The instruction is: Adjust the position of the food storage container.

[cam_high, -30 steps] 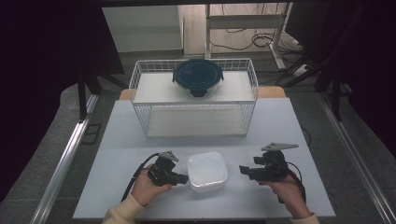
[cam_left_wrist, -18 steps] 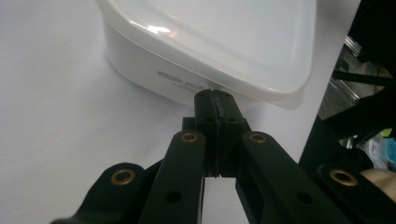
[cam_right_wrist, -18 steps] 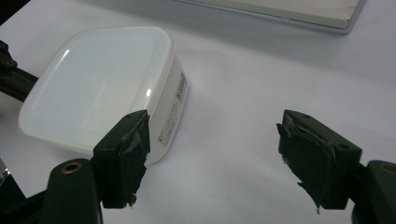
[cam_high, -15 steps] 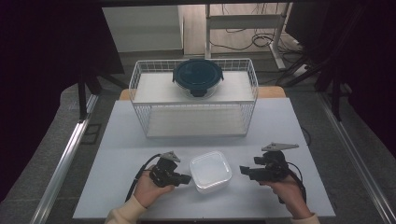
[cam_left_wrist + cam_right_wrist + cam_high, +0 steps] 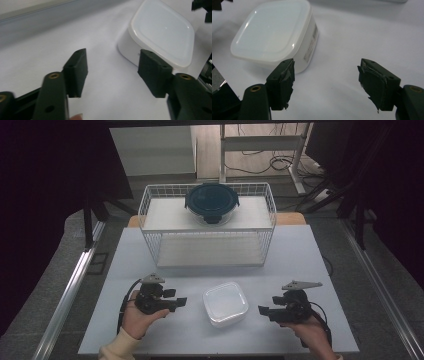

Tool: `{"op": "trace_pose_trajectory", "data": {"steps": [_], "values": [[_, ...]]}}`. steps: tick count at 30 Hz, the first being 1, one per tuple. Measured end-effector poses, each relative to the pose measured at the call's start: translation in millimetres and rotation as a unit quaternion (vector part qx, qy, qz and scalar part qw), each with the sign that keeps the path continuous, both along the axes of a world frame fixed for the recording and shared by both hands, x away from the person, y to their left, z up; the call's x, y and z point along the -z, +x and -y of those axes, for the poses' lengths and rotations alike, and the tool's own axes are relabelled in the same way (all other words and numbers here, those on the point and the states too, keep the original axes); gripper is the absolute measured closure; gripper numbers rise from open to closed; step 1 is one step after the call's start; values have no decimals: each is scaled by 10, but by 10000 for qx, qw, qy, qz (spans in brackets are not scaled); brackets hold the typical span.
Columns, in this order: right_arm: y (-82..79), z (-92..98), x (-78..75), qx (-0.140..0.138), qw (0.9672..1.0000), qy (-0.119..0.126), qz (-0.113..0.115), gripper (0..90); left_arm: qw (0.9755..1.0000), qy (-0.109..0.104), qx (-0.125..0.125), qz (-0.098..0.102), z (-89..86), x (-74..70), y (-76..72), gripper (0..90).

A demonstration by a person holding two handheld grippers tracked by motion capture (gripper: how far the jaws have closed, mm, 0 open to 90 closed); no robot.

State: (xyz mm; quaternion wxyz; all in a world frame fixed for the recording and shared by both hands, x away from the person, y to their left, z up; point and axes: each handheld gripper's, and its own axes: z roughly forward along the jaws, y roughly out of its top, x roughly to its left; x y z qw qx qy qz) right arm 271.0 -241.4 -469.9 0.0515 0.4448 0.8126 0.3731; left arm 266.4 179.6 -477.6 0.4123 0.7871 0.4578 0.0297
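Note:
A white square plastic container (image 5: pixel 226 303) with its lid on sits at the table's near middle. My left gripper (image 5: pixel 181 302) lies to its left, a short gap away, and points at it. Its jaws have just been opening and stand open with nothing between them. In the left gripper view the container (image 5: pixel 162 32) lies beyond the left gripper (image 5: pixel 113 72), to the right. My right gripper (image 5: pixel 262 310) is on the container's other side, open and empty. Its jaws have just been closing a little. The right gripper view shows the container (image 5: pixel 272 32) past the right gripper (image 5: pixel 325 80), to the left.
A white wire basket (image 5: pixel 146 207) stands at the back of the white table (image 5: pixel 300 260). A round dark-blue lidded bowl (image 5: pixel 212 202) rests on its upper shelf. Metal rails run along both sides of the table.
My left gripper has let go of the container's left side, opened and drawn back to the left. The container has shifted slightly right. The right gripper has stayed in place.

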Motion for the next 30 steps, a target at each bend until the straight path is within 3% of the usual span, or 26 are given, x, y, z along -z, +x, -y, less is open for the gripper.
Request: {"op": "trace_pose_trajectory", "data": {"steps": [3,7,15,22,30], "values": [[-56,-29,37,-61,10000,-42,-43,337,10000,-6,-74,-54,-60,11,7,333],[-93,-66,51,-321,9994,-4,-149,507,9999,7,-89,-103,-99,34,26,306],[-137,-236,76,-694,9970,-321,-113,795,9999,29,-75,-150,-104,66,43,296],[-107,-346,140,-758,9963,-399,-94,876,9998,14,-105,-155,-118,67,48,296],[-35,-398,183,-680,9972,-272,-132,893,9998,6,-152,-150,-137,72,54,296]]}}
